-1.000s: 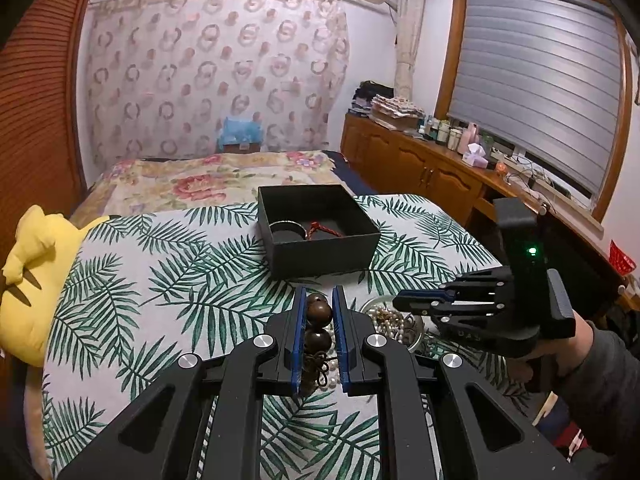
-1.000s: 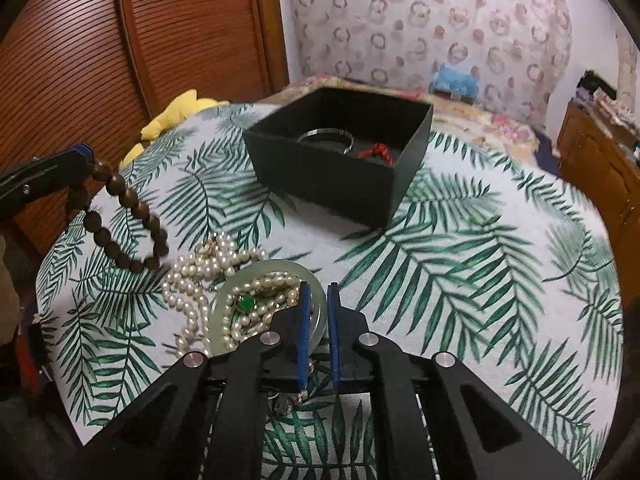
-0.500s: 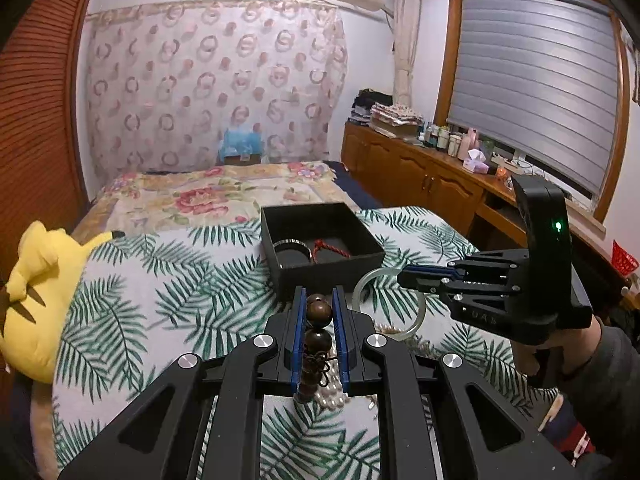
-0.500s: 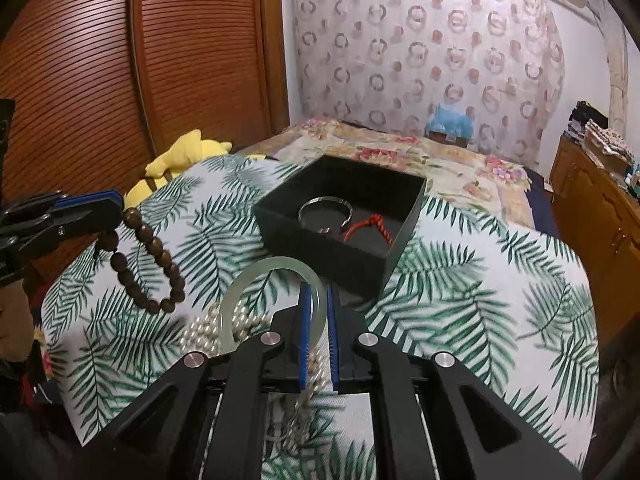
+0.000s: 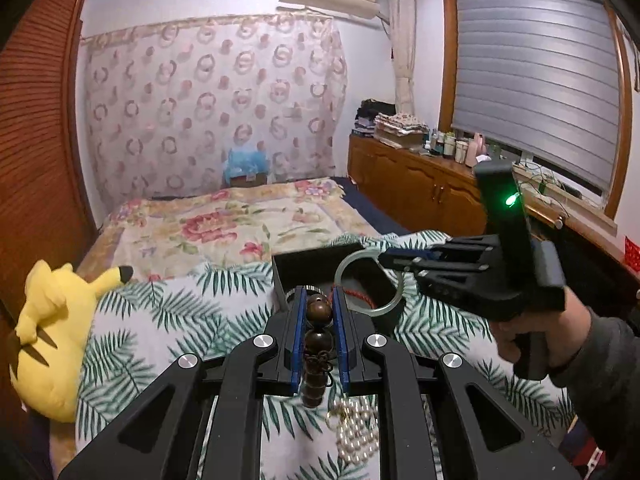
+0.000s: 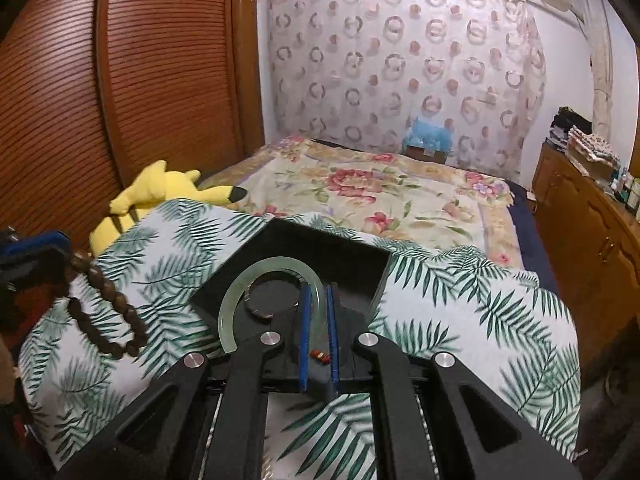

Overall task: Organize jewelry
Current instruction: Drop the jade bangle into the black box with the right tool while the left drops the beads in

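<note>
My left gripper (image 5: 319, 300) is shut on a brown wooden bead bracelet (image 5: 318, 334), held above the leaf-print cloth; the bracelet hangs from it in the right wrist view (image 6: 106, 314). My right gripper (image 6: 318, 292) is shut on a pale green jade bangle (image 6: 256, 280) and holds it over the open black box (image 6: 360, 256). The bangle (image 5: 356, 268) and right gripper (image 5: 390, 260) also show in the left wrist view, over the box (image 5: 308, 266). A silver bangle (image 6: 260, 312) and a red cord (image 6: 320, 355) lie inside the box.
A pearl necklace (image 5: 354, 432) lies on the leaf-print cloth (image 5: 180, 320) below my left gripper. A yellow plush toy (image 5: 52, 332) sits at the cloth's left edge. A floral bedspread (image 6: 380, 192) lies beyond the box; wooden cabinets (image 5: 420, 188) stand right.
Both grippers rose and moved forward toward the box. The right gripper lifted the jade bangle off the pearl pile and carried it over the box. The left still holds the bead bracelet.
</note>
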Tool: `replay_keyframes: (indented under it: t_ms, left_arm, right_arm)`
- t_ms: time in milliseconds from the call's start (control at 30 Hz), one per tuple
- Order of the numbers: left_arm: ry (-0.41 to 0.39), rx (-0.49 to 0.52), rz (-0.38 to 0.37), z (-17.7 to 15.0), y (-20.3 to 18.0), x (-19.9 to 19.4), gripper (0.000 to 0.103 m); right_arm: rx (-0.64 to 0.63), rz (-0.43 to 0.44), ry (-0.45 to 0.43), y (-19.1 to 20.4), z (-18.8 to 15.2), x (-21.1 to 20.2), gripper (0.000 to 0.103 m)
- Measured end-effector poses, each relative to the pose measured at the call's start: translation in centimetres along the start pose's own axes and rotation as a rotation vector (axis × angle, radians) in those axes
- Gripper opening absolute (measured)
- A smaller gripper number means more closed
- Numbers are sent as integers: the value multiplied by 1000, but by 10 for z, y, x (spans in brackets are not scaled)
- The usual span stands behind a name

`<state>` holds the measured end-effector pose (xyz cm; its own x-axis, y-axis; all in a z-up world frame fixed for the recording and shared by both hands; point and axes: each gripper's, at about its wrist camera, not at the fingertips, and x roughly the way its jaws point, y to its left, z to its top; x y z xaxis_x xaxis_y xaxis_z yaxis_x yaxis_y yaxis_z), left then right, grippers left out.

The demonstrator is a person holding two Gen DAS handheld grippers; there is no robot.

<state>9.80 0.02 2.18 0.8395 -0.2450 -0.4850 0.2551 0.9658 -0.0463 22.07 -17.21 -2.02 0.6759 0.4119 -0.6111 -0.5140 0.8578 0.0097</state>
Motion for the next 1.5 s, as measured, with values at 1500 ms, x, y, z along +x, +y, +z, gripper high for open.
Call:
replay_keyframes:
  t_ms: [1500]
  left_arm:
    - [112,69,21,38,-29,106,12]
  right_arm:
    - [145,28,-34,-42,-45,-34,13]
